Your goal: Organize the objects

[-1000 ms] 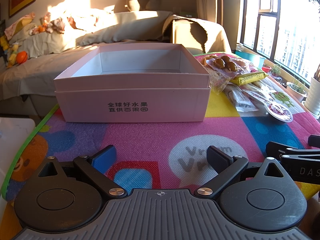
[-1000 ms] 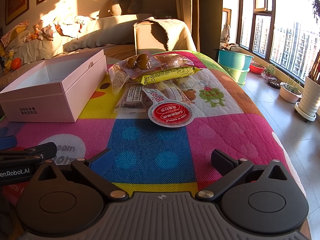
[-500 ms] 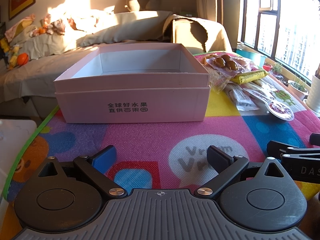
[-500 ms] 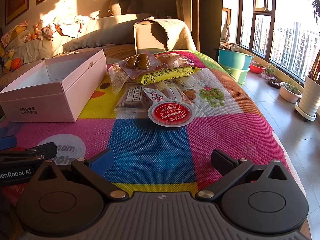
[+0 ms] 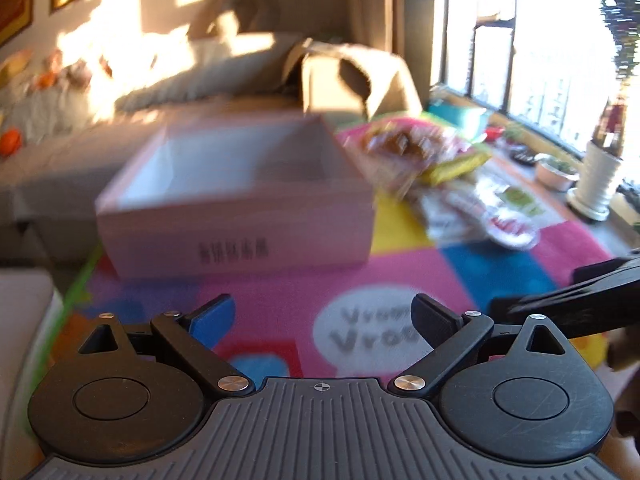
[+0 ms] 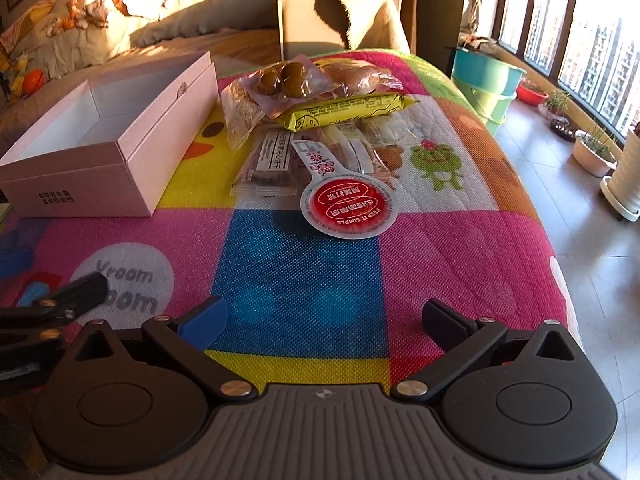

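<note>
Colourful mat (image 6: pixel 460 248); yellow snack bar (image 6: pixel 348 114) long axis crosswise, beside pink box (image 6: pixel 152 132).

Two low views down my tongs, both facing the far sofa

My left camera sits just above the play mat (image 5: pixel 280 284), squarely facing the pink box (image 5: pixel 240 216) close ahead, all motion-blurred. My right camera looks from beside it, nearer the snack packets (image 6: pixel 320 128), sharp. Both share the box (image 6: pixel 100 152), the packets (image 5: pixel 440 168), the windows, and each other's tong edge.
</note>
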Motion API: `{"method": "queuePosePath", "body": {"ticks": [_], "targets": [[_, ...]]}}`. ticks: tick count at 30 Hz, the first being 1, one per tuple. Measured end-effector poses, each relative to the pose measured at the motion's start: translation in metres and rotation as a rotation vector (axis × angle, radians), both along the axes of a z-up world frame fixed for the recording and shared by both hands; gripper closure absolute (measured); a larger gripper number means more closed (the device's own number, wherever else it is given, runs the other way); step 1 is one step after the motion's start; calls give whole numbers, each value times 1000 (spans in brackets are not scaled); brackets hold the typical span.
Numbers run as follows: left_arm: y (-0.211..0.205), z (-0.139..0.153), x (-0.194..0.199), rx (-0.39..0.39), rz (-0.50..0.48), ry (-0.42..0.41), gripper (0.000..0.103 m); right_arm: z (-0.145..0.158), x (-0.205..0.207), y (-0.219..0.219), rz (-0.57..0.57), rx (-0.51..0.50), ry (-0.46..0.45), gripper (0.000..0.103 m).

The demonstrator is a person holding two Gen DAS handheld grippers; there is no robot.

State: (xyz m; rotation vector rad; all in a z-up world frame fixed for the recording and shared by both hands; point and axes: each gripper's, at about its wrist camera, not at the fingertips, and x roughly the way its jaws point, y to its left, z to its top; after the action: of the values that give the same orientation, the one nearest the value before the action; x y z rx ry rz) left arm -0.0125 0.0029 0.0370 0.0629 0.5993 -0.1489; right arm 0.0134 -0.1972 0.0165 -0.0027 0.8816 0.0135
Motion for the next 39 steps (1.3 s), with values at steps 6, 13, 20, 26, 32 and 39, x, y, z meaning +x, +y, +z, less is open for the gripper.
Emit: {"method": "queuePosePath", "body": {"ticks": [6, 13, 20, 26, 32, 39], "targets": [[19, 34, 15, -77, -47, -1, 4, -1, -4, 0, -8, 3, -19, 0], [71, 75, 56, -89, 30, -20, 4, 71, 7, -31, -15, 141, -99, 0], [130, 63, 112, -21, 178, 62, 4, 151, 15, -55, 14, -8, -367, 0], [144, 36, 134, -43, 182, 133, 26, 108, 29, -43, 166, -6, -231, 0], [135, 19, 138, 7, 174, 144, 91, 49, 30, -20, 235, -54, -128, 0], [125, 16, 129, 83, 143, 109, 91, 17, 64, -13, 204, -7, -45, 20]]}}
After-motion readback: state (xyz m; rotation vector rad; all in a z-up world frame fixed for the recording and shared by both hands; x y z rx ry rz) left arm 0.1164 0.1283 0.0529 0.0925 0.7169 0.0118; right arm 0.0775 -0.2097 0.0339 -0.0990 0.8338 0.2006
